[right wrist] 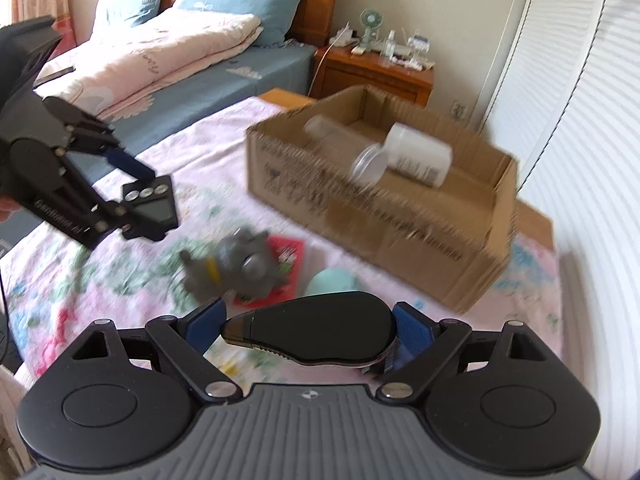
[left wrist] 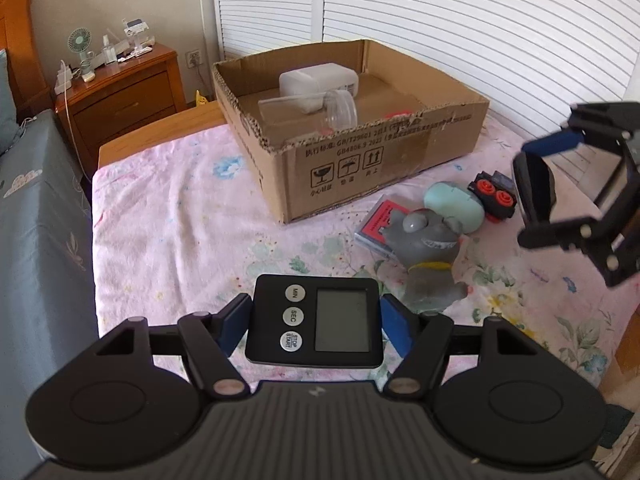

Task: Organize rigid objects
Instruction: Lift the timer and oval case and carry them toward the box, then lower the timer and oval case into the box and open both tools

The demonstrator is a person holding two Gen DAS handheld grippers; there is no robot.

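My left gripper (left wrist: 315, 314) is shut on a black digital timer (left wrist: 340, 316), pads pressing its two sides, lifted off the pink floral cloth (left wrist: 172, 216). My right gripper (right wrist: 310, 330) is shut on a black teardrop-shaped mouse-like object (right wrist: 320, 320), also held above the cloth. The right gripper (left wrist: 576, 184) shows at the right of the left wrist view. The left gripper (right wrist: 132, 196) and timer (right wrist: 150, 204) show at the left of the right wrist view. An open cardboard box (left wrist: 380, 152) holds a white bottle (left wrist: 316, 80) and a clear cup (left wrist: 340, 110).
On the cloth in front of the box lie a grey toy figure (left wrist: 424, 248), a red card (left wrist: 378, 224), a mint-green case (left wrist: 452, 204) and a black toy car with red wheels (left wrist: 494, 196). A wooden nightstand (left wrist: 124, 92) and a bed (left wrist: 40, 220) stand at the left.
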